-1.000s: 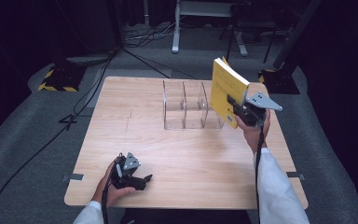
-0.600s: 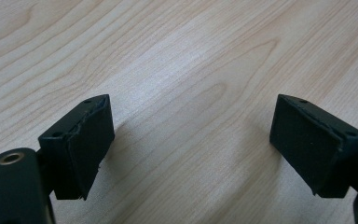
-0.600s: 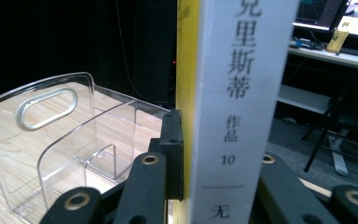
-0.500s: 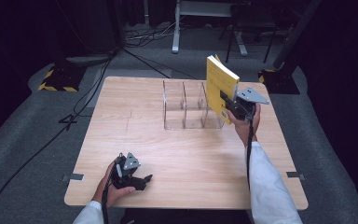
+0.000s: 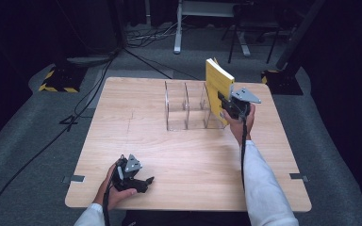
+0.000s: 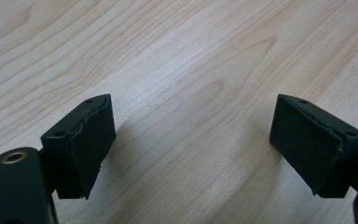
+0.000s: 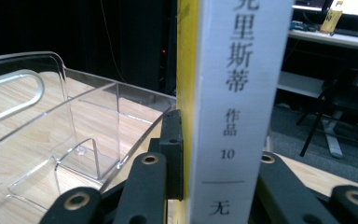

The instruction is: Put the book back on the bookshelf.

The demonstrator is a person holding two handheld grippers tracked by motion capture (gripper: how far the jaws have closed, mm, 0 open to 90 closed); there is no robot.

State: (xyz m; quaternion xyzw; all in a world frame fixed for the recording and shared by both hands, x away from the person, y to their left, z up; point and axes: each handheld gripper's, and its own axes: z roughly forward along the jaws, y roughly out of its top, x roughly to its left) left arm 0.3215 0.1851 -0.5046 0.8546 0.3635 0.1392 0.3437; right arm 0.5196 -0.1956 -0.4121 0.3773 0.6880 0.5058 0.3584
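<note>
A yellow book (image 5: pixel 218 84) with a white spine (image 7: pixel 240 93) stands upright in the air, clamped in my right gripper (image 5: pixel 232 105), which is shut on it. The book hangs at the right end of a clear plastic rack (image 5: pixel 188 106) with several slots, just over its rightmost slot. In the right gripper view the rack's clear walls (image 7: pixel 70 121) lie to the left of the book. My left gripper (image 5: pixel 139 181) rests near the table's front left edge, held by a hand. Its jaws stand wide apart over bare wood, and the black pads (image 6: pixel 91 140) hold nothing.
The wooden table (image 5: pixel 122 122) carries the rack at its far middle. Black cables and a yellow-and-black striped base (image 5: pixel 56 80) lie on the grey floor to the left. Metal stands and a desk sit behind the table.
My right gripper has carried the book leftward and down, from beside the rack's right end to over its rightmost slot. The left gripper has stayed still.
</note>
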